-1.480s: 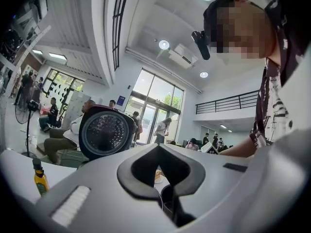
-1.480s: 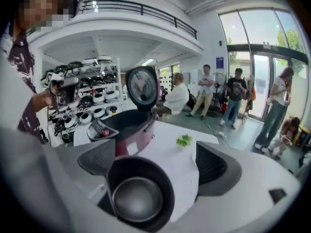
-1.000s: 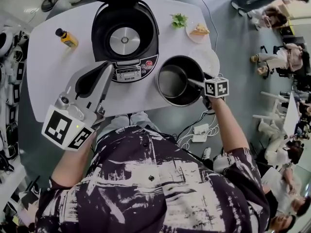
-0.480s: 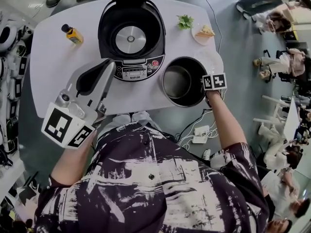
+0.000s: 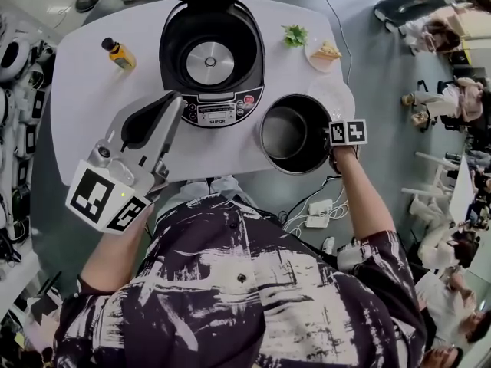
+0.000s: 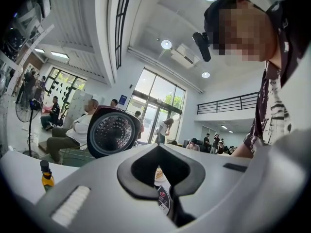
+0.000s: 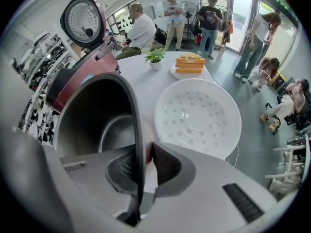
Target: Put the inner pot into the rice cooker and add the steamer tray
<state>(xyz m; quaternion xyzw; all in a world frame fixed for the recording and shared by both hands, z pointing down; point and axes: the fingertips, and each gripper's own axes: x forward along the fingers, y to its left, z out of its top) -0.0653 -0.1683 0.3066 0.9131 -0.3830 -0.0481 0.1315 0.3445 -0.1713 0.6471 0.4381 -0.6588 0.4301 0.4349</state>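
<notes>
The dark inner pot stands on the white table just right of the open rice cooker, whose well shows its bare heating plate. My right gripper points steeply down at the pot's right rim. In the right gripper view the gripper is shut on that rim, with the inner pot to the left. The white perforated steamer tray lies flat beyond the pot; the head view shows the tray partly behind it. My left gripper hovers level at the cooker's left front, shut and empty.
A plate with a slice of cake and a small green plant sit at the table's far right. A yellow bottle stands far left. The cooker's lid stands upright. People sit and stand around the room beyond the table.
My right gripper moved from over the pot's inside to its right rim, tilted down, and closed on the rim. The left gripper has stayed put.
</notes>
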